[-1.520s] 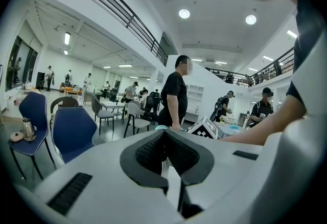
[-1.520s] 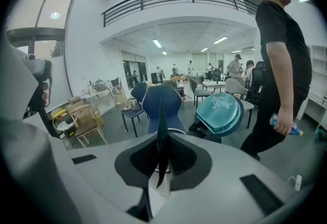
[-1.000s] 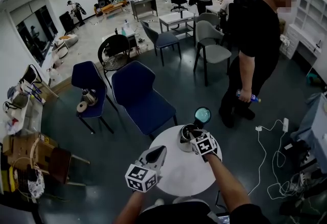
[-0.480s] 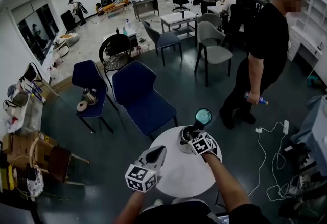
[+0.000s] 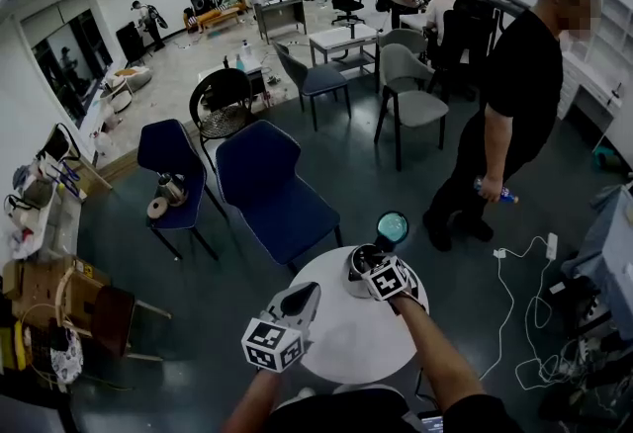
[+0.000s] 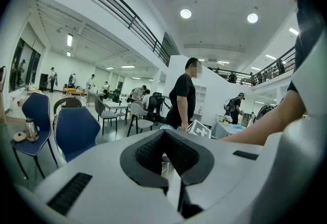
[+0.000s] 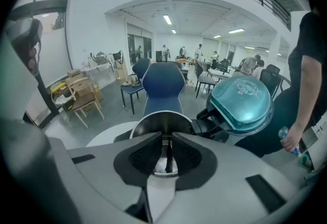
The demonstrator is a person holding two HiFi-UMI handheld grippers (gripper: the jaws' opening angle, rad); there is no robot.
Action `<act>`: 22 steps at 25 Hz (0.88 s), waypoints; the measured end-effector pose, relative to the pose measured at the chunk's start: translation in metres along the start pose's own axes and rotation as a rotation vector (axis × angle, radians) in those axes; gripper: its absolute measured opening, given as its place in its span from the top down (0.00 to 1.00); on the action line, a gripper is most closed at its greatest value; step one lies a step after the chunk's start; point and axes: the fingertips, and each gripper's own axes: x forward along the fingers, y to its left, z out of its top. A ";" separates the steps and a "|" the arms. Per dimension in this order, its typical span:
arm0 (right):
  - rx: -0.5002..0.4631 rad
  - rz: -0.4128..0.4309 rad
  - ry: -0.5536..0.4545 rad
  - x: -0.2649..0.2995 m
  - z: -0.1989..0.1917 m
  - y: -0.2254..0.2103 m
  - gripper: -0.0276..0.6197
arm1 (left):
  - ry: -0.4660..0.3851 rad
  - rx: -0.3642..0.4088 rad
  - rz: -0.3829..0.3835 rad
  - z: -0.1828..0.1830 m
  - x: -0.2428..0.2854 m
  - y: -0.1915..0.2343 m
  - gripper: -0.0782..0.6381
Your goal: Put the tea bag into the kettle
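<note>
A steel kettle (image 5: 354, 261) stands at the far side of the round white table (image 5: 341, 342), its teal lid (image 5: 392, 224) flipped up. My right gripper (image 5: 366, 265) hangs right over the kettle's mouth. In the right gripper view its jaws (image 7: 165, 140) are nearly together on a thin pale tea bag (image 7: 165, 162), which hangs between the pads above the kettle's open rim (image 7: 153, 118); the teal lid (image 7: 241, 103) stands to the right. My left gripper (image 5: 307, 295) hovers over the table's near left, shut and holding nothing (image 6: 164, 135).
A person in black (image 5: 514, 115) stands right of the table holding a bottle. A blue chair (image 5: 272, 189) sits just beyond the table, and another chair (image 5: 168, 164) with a metal pot is further left. Cables (image 5: 524, 293) lie on the floor to the right.
My right gripper has edged slightly down and left over the kettle. The person in black has shifted a little to the right. My left gripper has stayed put.
</note>
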 end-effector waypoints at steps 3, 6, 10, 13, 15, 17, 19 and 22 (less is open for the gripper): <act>0.033 0.011 -0.009 -0.003 0.000 0.002 0.81 | -0.001 -0.002 -0.004 -0.001 0.000 0.000 0.87; 0.049 0.022 -0.013 -0.007 -0.001 0.004 0.81 | 0.000 -0.004 -0.008 -0.001 -0.001 -0.003 0.87; 0.068 0.023 -0.024 -0.011 -0.001 0.003 0.81 | 0.003 -0.005 -0.014 -0.001 -0.001 -0.004 0.87; 0.082 0.029 -0.041 -0.010 0.001 0.006 0.81 | 0.002 -0.008 -0.017 -0.002 -0.003 0.000 0.87; 0.096 0.041 -0.052 -0.012 0.002 0.008 0.82 | 0.001 -0.007 -0.021 -0.002 -0.002 0.001 0.87; 0.103 0.043 -0.066 -0.017 0.005 0.009 0.83 | 0.002 -0.007 -0.027 -0.001 -0.002 -0.001 0.87; 0.114 0.041 -0.079 -0.022 0.006 0.007 0.84 | 0.003 -0.007 -0.032 -0.002 -0.001 -0.002 0.87; 0.144 0.051 -0.109 -0.032 0.009 0.007 0.87 | 0.003 -0.008 -0.042 -0.002 -0.002 -0.005 0.87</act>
